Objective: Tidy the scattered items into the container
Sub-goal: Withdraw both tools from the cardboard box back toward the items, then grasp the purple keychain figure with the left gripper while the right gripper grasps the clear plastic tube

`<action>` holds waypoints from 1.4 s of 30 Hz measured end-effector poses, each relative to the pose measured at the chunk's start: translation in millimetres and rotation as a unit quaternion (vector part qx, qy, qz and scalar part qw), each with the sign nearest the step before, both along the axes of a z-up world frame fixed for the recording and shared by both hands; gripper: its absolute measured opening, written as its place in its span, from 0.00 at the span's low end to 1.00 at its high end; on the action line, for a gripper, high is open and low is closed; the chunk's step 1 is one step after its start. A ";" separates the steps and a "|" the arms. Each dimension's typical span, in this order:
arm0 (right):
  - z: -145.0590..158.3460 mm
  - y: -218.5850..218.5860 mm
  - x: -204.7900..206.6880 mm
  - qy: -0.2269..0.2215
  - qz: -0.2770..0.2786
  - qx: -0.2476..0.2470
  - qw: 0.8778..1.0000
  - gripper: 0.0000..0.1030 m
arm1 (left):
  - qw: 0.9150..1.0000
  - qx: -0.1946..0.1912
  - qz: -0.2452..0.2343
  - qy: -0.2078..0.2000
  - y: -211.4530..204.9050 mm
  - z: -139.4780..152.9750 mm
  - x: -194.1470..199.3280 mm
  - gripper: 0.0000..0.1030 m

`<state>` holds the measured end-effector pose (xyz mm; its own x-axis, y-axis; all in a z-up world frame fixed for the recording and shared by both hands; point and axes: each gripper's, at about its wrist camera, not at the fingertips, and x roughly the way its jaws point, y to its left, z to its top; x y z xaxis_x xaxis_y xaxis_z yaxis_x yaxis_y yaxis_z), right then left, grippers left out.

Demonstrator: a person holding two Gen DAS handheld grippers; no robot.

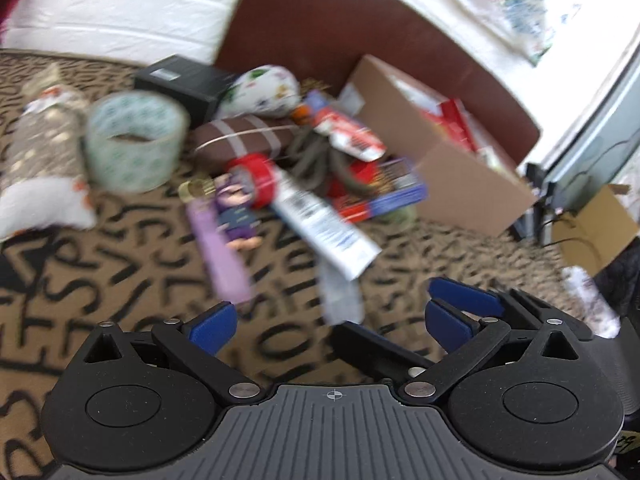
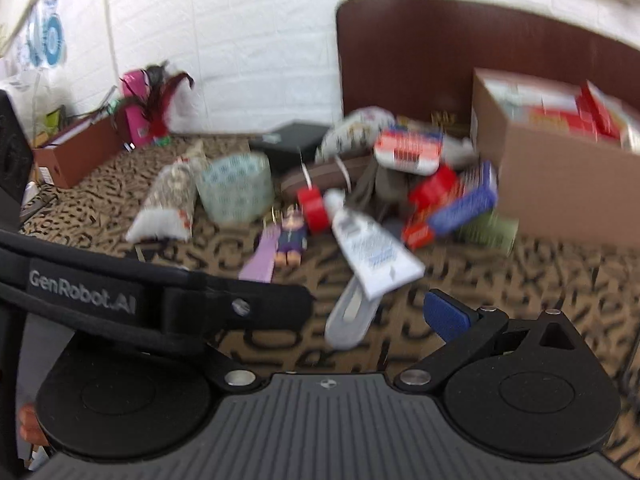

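Container: open brown cardboard box (image 1: 460,168) (image 2: 560,184) stands on the letter-patterned brown cloth (image 1: 120,264) (image 2: 520,280), against a dark red-brown curved board (image 1: 340,28) (image 2: 460,60); red and white packets show inside the box.
Pile: scattered items lie on the cloth, just beside the cardboard box.
Nearest the box: blue and red flat carton (image 1: 384,194) (image 2: 460,200), with a red and white crumpled packet (image 1: 348,132) (image 2: 408,150) above it.
Tube: white squeeze tube with a red cap (image 1: 316,216) (image 2: 372,244) lies farther from the box, its flat end toward the cameras, across a grey strip-shaped object (image 1: 340,292) (image 2: 352,320).
Doll: small figure in purple clothes (image 1: 236,216) (image 2: 292,236) on a lilac card, just beyond the tube from the box.
Tape: pale green patterned roll of wide tape (image 1: 136,140) (image 2: 236,188) stands well apart from the box, beside a grey dotted fabric pouch (image 1: 44,160) (image 2: 168,204).
Behind the pile: black flat box (image 1: 180,80) (image 2: 292,144) and a white printed soft bundle (image 1: 264,90) (image 2: 356,128).
Left gripper (image 1: 328,320): blue-padded fingers spread wide, nothing between them, low over the cloth in front of the pile.
Right gripper (image 2: 400,312): one blue pad visible, the other hidden behind the left gripper's black body; I cannot tell whether it is spread or closed.
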<state>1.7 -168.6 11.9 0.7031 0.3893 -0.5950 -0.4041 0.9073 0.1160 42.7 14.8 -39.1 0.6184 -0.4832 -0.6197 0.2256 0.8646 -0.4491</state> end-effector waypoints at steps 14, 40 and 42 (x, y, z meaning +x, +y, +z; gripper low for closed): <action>-25.7 -12.0 11.9 0.038 -0.096 -0.012 0.995 0.97 | 0.999 0.013 0.047 0.007 18.4 -14.3 23.0 0.91; -26.1 1.2 -2.8 0.033 -0.014 -0.049 0.998 0.32 | 0.993 0.107 0.053 0.010 21.7 -18.6 18.4 0.15; -23.9 -5.6 -15.0 0.043 -0.002 -0.044 0.998 0.32 | 0.994 0.102 0.040 0.018 30.6 -17.6 3.9 0.14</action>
<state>-13.3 -174.2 -12.0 0.6491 0.3294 -0.6857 -0.3921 0.9173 0.0694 46.6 45.4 -56.7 0.6259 -0.2953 -0.7218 0.1396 0.9530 -0.2689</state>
